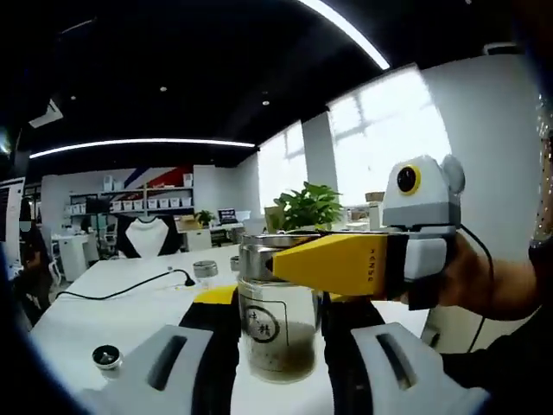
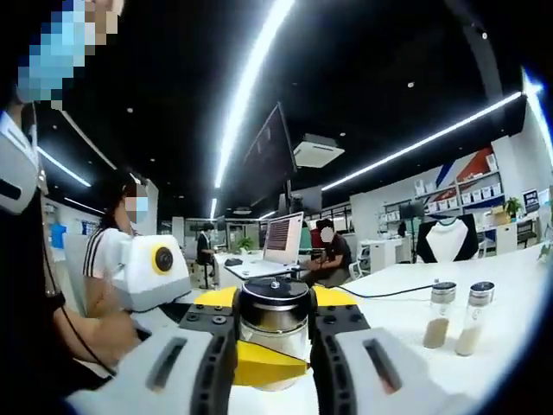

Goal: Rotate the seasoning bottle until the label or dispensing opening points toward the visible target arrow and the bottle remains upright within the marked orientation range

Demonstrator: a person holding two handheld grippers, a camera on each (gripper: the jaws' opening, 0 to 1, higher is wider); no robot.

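A glass seasoning bottle (image 1: 278, 333) stands upright on the white table (image 1: 130, 311), with a printed label facing me and brown seasoning in its lower part. In the left gripper view my left gripper (image 1: 278, 346) is shut on the bottle's body, a black pad on each side. From the right, a yellow finger (image 1: 333, 264) of the right gripper reaches across the metal lid. In the right gripper view my right gripper (image 2: 273, 341) is shut on the bottle's lid (image 2: 275, 309). A yellow finger (image 2: 259, 365) of the left gripper shows below the lid.
A loose round cap (image 1: 106, 354), a small jar (image 1: 206, 269) and a black cable (image 1: 130, 285) lie on the table, with a potted plant (image 1: 307, 207) behind. Two more seasoning bottles (image 2: 439, 316) (image 2: 475, 318) stand to the right. People sit at a far desk with a monitor (image 2: 283, 238).
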